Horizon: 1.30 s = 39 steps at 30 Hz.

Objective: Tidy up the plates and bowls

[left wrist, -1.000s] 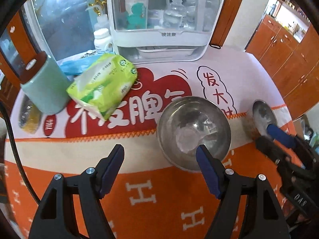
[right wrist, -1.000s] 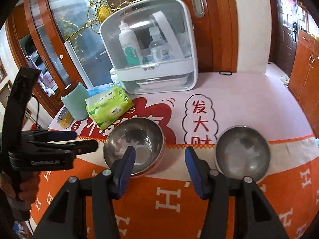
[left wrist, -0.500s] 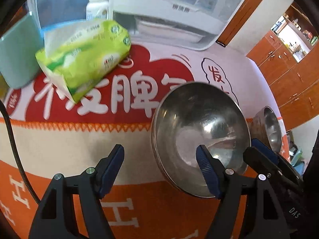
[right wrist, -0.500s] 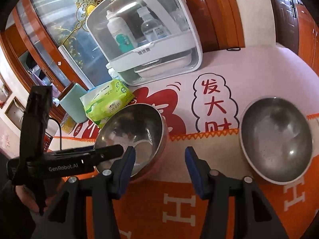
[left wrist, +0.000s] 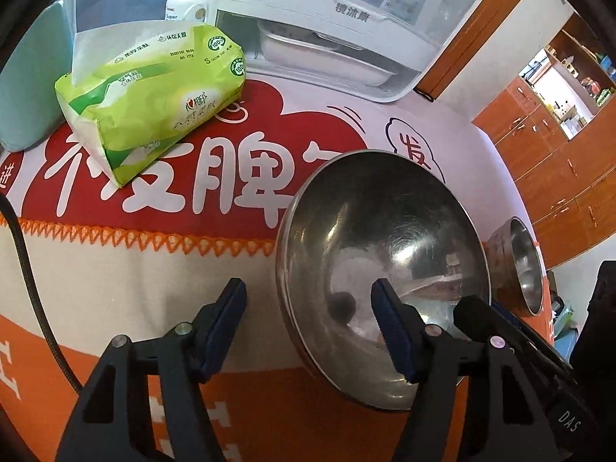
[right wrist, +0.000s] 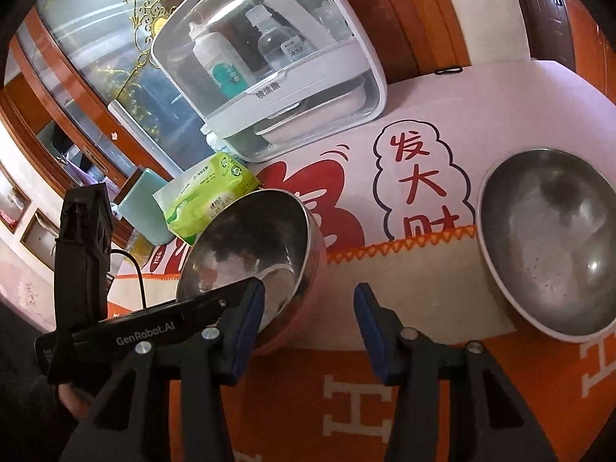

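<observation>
now straddling the near rim of the left steel bowl (left wrist: 385, 269) with the left gripper (left wrist: 308, 319): one finger inside, one outside on the tablecloth (left wrist: 154, 288), jaws closing, pads not yet pressing. hovering with the right gripper (right wrist: 310, 327) over bare cloth between both bowls, closing on nothing. only from the right wrist: the whole right steel bowl (right wrist: 554, 246) (a sliver at the edge in the other view). compared with a second ago, both lower, bowls larger in view.

Home: wooden cabinets (left wrist: 558, 177), tablecloth (left wrist: 127, 269).
</observation>
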Each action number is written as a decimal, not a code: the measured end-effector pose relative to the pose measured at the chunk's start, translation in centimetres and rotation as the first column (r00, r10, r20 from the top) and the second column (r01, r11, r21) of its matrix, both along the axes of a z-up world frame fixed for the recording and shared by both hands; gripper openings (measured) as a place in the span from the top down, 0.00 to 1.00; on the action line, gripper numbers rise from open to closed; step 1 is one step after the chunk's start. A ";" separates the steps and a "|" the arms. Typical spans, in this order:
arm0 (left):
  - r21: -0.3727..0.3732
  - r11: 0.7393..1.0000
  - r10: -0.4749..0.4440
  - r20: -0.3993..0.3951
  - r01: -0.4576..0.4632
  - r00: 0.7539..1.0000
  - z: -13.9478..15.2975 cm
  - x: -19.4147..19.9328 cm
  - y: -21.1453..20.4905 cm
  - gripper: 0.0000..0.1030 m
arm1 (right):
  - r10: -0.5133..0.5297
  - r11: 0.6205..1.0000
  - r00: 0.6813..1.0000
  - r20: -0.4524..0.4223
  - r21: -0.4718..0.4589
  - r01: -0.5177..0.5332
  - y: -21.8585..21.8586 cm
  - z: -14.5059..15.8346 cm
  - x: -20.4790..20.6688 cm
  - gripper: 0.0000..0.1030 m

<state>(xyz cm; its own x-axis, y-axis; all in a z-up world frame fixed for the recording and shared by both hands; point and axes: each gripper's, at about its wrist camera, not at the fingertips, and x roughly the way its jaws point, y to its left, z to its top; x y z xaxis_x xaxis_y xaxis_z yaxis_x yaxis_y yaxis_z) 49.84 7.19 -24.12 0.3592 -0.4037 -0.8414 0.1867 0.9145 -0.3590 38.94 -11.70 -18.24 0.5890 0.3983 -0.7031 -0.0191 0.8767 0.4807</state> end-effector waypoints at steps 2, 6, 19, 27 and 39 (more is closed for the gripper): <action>-0.008 1.000 0.008 -0.001 -0.008 1.000 -0.1 -0.1 0.0 0.49 | 0.004 1.000 1.000 0.003 0.005 -0.004 0.0 0.0 0.0 0.64; -0.016 1.000 0.022 -0.019 -0.022 1.000 -0.2 -0.1 0.1 0.61 | 0.010 1.000 1.000 0.005 0.003 -0.010 0.3 0.2 0.0 0.74; -0.074 0.996 0.035 -0.068 -0.040 0.997 0.4 -1.3 0.6 0.79 | -0.054 0.998 0.997 -0.059 -0.015 0.053 -0.7 0.6 -0.9 0.84; -0.056 0.998 0.003 -0.093 -0.008 0.996 1.7 -3.2 -0.1 0.80 | -0.074 0.997 0.995 -0.067 -0.028 0.072 -1.1 2.0 -2.5 0.85; -0.051 0.999 -0.019 -0.077 0.015 0.997 5.3 -6.9 -0.5 0.80 | -0.068 0.996 0.997 -0.040 -0.060 0.066 -1.1 5.7 -6.4 0.86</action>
